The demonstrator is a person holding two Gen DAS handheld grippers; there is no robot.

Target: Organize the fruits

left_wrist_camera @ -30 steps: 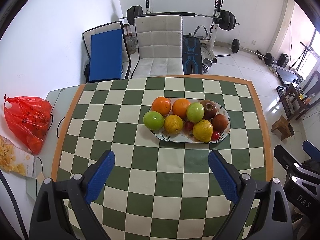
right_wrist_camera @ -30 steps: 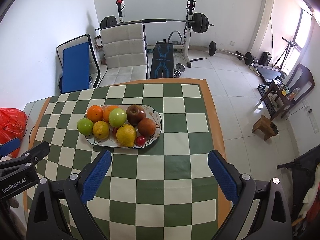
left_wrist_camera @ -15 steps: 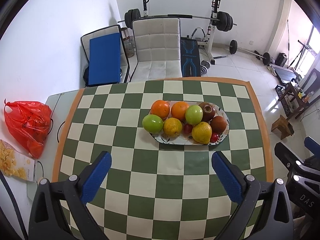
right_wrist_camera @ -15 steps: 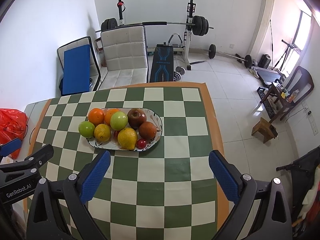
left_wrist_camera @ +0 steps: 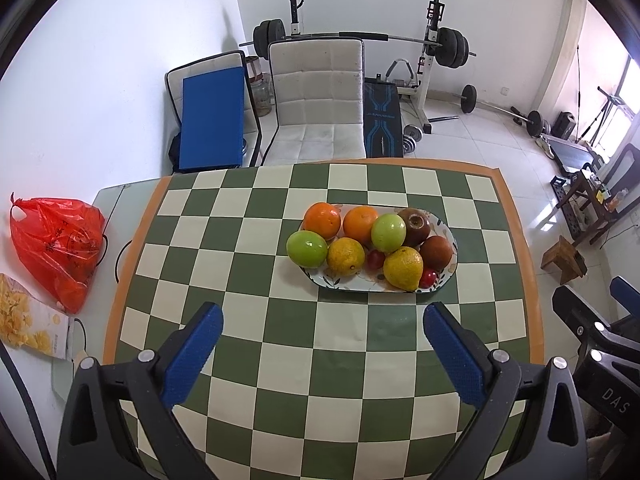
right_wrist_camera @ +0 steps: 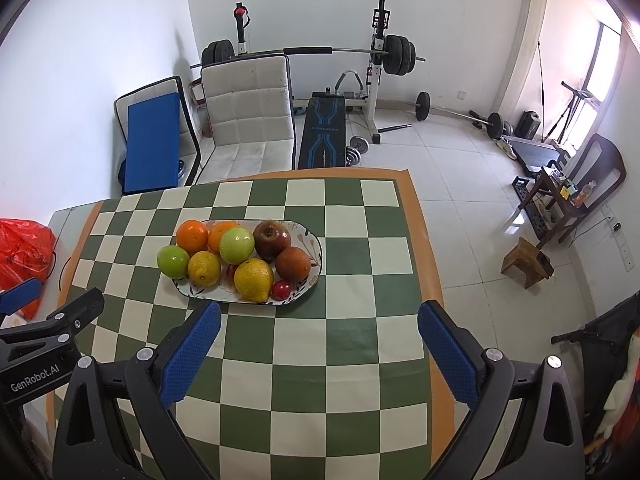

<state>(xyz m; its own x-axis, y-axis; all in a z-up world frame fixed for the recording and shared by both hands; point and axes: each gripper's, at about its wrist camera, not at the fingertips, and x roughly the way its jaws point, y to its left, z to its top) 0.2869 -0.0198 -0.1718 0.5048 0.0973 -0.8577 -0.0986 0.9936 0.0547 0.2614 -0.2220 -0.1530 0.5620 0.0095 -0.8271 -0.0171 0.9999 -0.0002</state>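
Note:
An oval patterned plate [left_wrist_camera: 451,266] [right_wrist_camera: 316,276] sits on the green-and-white checked table [left_wrist_camera: 280,344] [right_wrist_camera: 312,360]. It holds two oranges [left_wrist_camera: 322,220], two green apples [left_wrist_camera: 307,249], two yellow lemons [left_wrist_camera: 403,269], a dark red apple [left_wrist_camera: 416,227], a brown fruit [left_wrist_camera: 437,252] and small red fruits [left_wrist_camera: 428,278]. My left gripper [left_wrist_camera: 323,322] hovers open above the near table, short of the plate, with nothing between its fingers. In the right wrist view my right gripper [right_wrist_camera: 319,320] is also open and empty, with the plate ahead to its left.
A red plastic bag [left_wrist_camera: 56,240] and a snack packet [left_wrist_camera: 28,324] lie left of the table. A white chair [left_wrist_camera: 320,96] stands at the far edge, weight-lifting gear behind it. A small wooden stool [right_wrist_camera: 526,260] is on the floor at the right.
Both grippers have drawn back and risen a little, so the plate looks smaller and farther. Both have stayed open. The fruits have not moved.

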